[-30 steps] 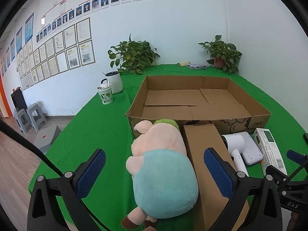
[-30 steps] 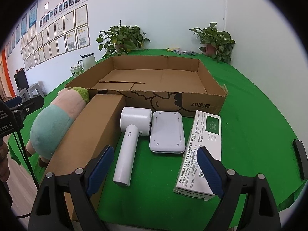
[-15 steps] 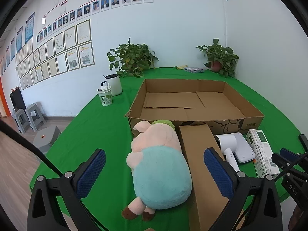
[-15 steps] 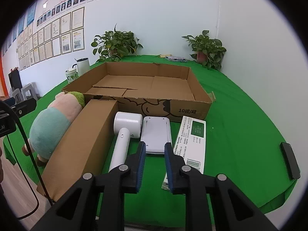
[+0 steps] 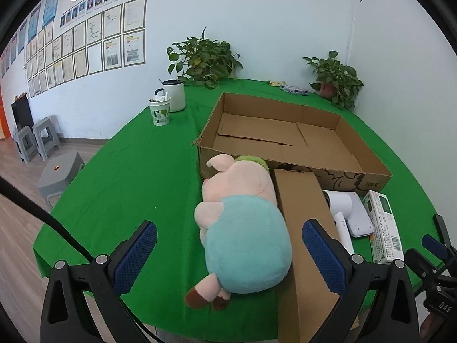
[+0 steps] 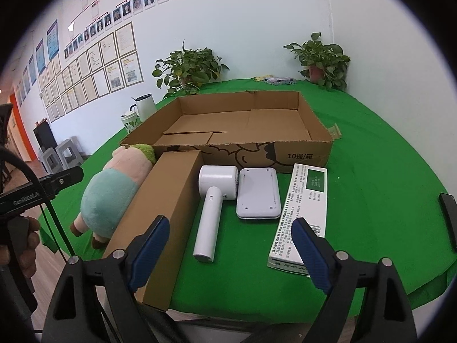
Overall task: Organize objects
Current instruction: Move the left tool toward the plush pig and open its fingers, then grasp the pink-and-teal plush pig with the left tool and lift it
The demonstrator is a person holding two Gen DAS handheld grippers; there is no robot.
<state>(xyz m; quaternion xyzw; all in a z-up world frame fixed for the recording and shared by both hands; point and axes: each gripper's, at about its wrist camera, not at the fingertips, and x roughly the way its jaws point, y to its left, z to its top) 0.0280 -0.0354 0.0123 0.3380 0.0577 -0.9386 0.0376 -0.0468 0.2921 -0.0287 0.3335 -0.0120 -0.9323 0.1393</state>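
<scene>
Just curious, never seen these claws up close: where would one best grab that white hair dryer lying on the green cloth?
Probably by the handle, coming from above with the right gripper: it is slim, lies flat pointing toward the gripper, and has cloth free either side, unlike the fat head.

Bright, even indoor light; sharp frames, heavy fisheye edge distortion.

Green cloth (image 6: 371, 171), brown box (image 6: 300, 154), pink pig (image 5: 242, 183) in a light blue shirt, white dryer (image 6: 212, 197)
</scene>
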